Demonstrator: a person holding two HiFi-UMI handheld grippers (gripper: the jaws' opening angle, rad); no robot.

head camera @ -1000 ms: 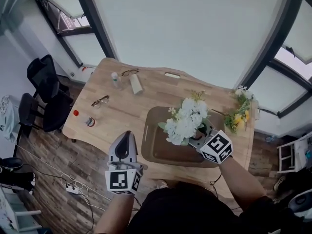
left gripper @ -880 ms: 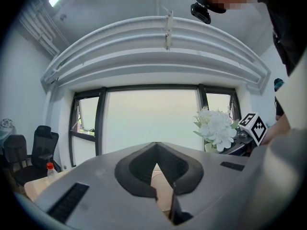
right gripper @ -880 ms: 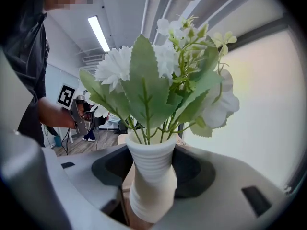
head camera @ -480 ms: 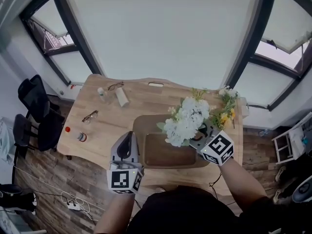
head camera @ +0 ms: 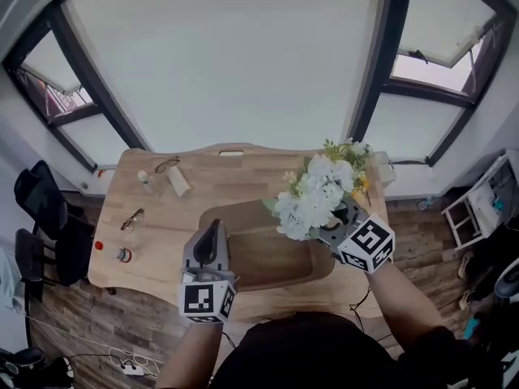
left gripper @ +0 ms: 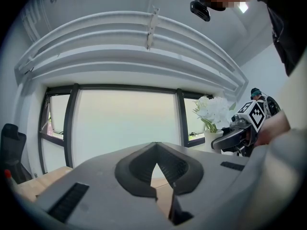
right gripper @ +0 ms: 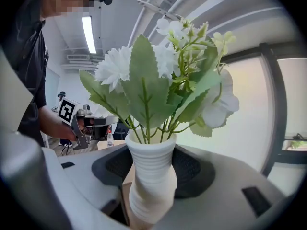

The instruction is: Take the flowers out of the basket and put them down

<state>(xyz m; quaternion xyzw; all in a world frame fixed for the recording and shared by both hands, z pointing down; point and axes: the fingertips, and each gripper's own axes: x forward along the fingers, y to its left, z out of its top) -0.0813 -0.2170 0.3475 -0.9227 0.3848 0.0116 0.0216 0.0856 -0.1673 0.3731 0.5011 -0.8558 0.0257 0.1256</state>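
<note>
Flowers (head camera: 315, 205) – a white bunch with green leaves – stand in a ribbed white vase (right gripper: 149, 176). The right gripper (head camera: 345, 221) has the vase clamped by its body, one jaw on each side and the bunch upright above them. From the head view the blooms sit over the far right edge of the basket (head camera: 276, 258), a shallow brown one lying on the wooden table (head camera: 162, 217). Whether the vase's foot is clear of the basket can't be made out from there. The left gripper (head camera: 209, 245) is held low at the basket's near left corner, its jaws drawn together with nothing between them, tips pointing toward the window. The left gripper view catches the bunch and the right gripper off to its right, against the glass. A second bunch (head camera: 349, 148), yellow and green, lies at the table's far right corner, just beyond the white one. On the left part of the table, well apart from the basket – two pairs of glasses (head camera: 132, 220), a small bottle (head camera: 144, 182) and a can (head camera: 123, 255).
</note>
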